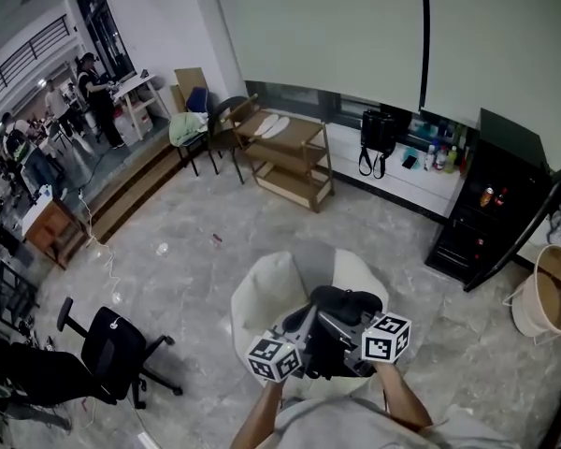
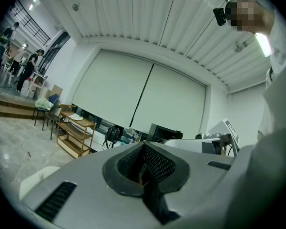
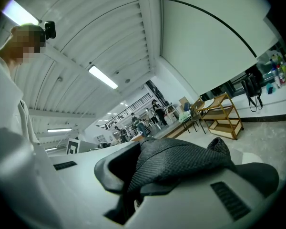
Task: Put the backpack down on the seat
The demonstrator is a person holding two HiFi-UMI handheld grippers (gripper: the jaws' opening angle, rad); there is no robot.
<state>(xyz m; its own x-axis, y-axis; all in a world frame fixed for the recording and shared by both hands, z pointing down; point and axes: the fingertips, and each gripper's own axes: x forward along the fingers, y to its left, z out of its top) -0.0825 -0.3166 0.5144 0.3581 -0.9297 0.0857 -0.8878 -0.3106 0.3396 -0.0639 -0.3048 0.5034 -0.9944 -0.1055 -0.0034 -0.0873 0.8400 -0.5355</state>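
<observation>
Left hand-held gripper [image 2: 143, 170] and right hand-held gripper [image 3: 133, 178] clamp black backpack [image 1: 344, 304] above seat [image 1: 262, 297].

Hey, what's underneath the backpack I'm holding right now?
A white cushioned seat sits beneath the backpack, showing at its left and upper right. The seat's middle is covered by the backpack, so anything there cannot be seen.

The left gripper [image 1: 290, 349] and right gripper [image 1: 369, 337] held the backpack [image 1: 335, 318], black, over the near edge of the white seat [image 1: 260, 293] on the floor [image 1: 206, 195].
</observation>
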